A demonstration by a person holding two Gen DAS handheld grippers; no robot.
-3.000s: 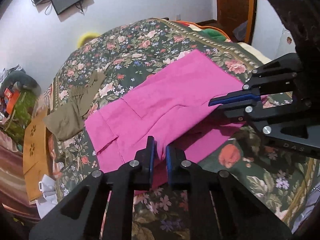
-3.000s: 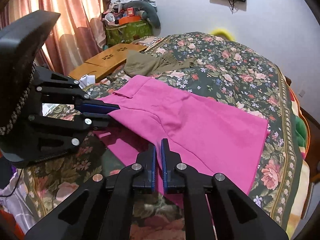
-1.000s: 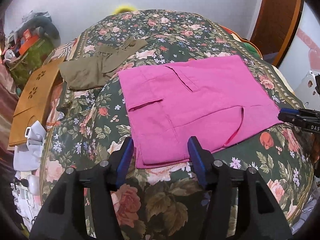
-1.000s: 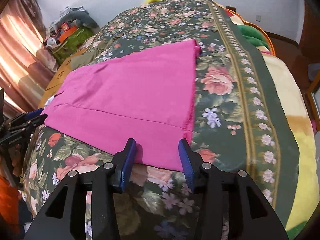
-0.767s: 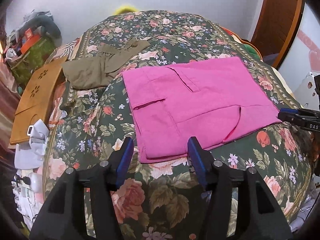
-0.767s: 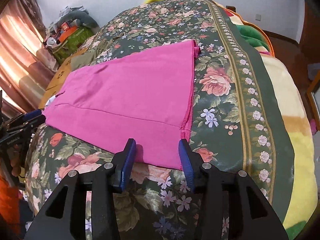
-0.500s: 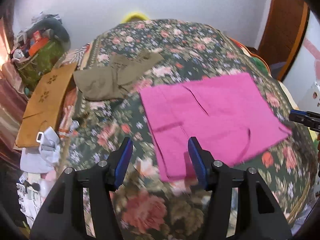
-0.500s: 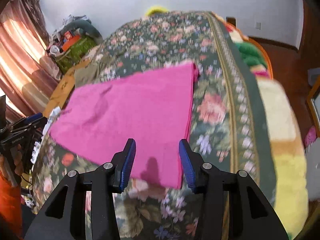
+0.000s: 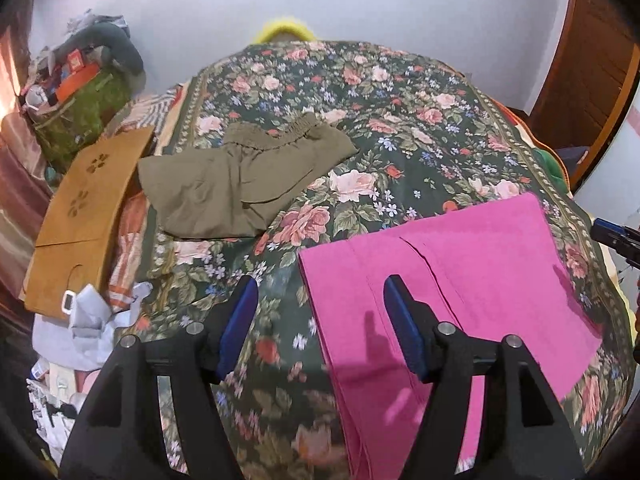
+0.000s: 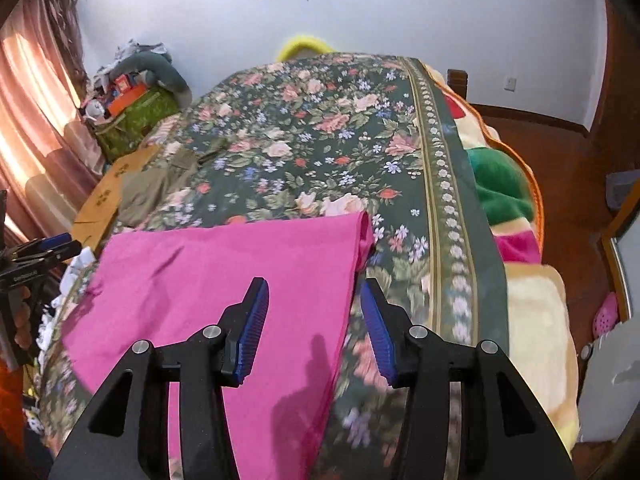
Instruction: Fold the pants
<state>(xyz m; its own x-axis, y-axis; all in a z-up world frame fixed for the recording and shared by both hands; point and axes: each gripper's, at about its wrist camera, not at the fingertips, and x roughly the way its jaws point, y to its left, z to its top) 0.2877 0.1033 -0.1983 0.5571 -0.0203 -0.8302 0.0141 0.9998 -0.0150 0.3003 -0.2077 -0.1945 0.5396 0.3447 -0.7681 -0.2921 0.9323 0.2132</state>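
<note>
Pink pants (image 9: 460,292) lie folded flat on the floral bedspread (image 9: 360,92). My left gripper (image 9: 320,304) hovers above their left edge; its jaws are opening and hold nothing. In the right wrist view the pink pants (image 10: 224,276) spread from the left, and my right gripper (image 10: 314,304) hangs open over their right edge, empty. Each gripper shows at the side of the other's view: the right gripper's tip (image 9: 616,236) and the left gripper (image 10: 36,256).
Olive green pants (image 9: 240,180) lie crumpled further back on the bed. A brown cardboard piece (image 9: 84,208) and pale cloth (image 9: 84,320) sit at the left edge. A green and yellow blanket (image 10: 504,192) hangs off the right side. Cluttered bags (image 9: 76,100) stand by the wall.
Three seconds ago both grippers were shut on the pink fabric; they have let go and drawn back and up. The pants now sit lower and nearer in both views.
</note>
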